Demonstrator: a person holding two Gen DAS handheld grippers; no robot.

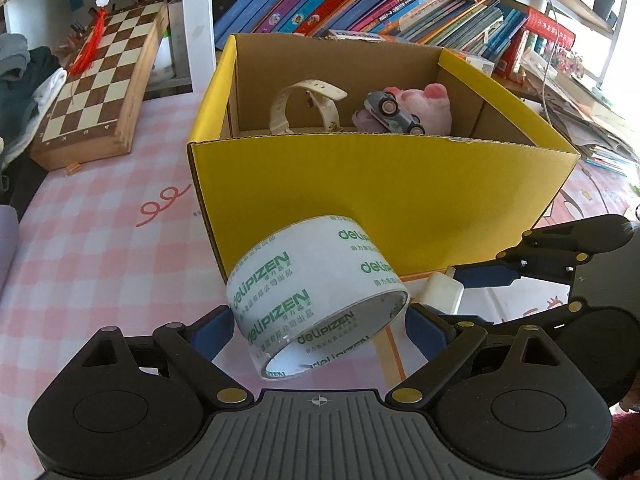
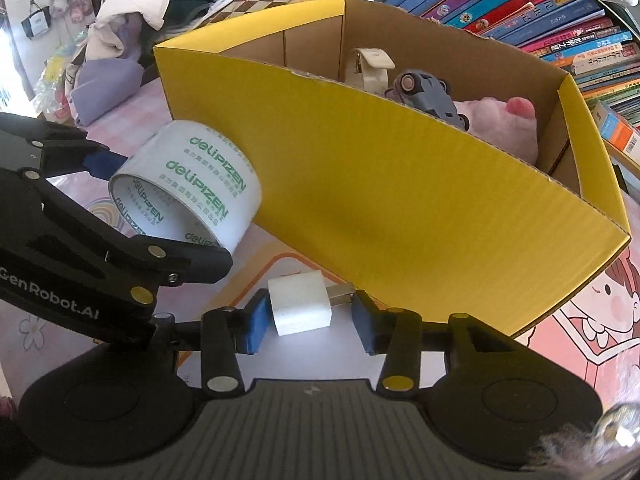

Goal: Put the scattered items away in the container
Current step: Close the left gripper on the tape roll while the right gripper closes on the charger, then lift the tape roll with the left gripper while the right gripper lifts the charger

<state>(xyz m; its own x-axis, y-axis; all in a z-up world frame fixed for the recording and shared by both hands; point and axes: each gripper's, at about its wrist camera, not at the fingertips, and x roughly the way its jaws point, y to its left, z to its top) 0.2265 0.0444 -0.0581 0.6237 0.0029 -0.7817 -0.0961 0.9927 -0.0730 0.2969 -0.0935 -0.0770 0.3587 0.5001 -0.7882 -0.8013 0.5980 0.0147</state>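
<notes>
A yellow cardboard box stands on the table and holds a white watch, a grey toy car and a pink plush. My left gripper is shut on a roll of white tape and holds it tilted above the table, in front of the box's near wall. The roll also shows in the right wrist view. My right gripper is closed on a white plug adapter low by the box; the adapter also shows in the left wrist view.
A wooden chessboard lies at the far left on the pink checked tablecloth. Slanted books fill the shelf behind the box. A heap of clothes lies beyond the box's left end.
</notes>
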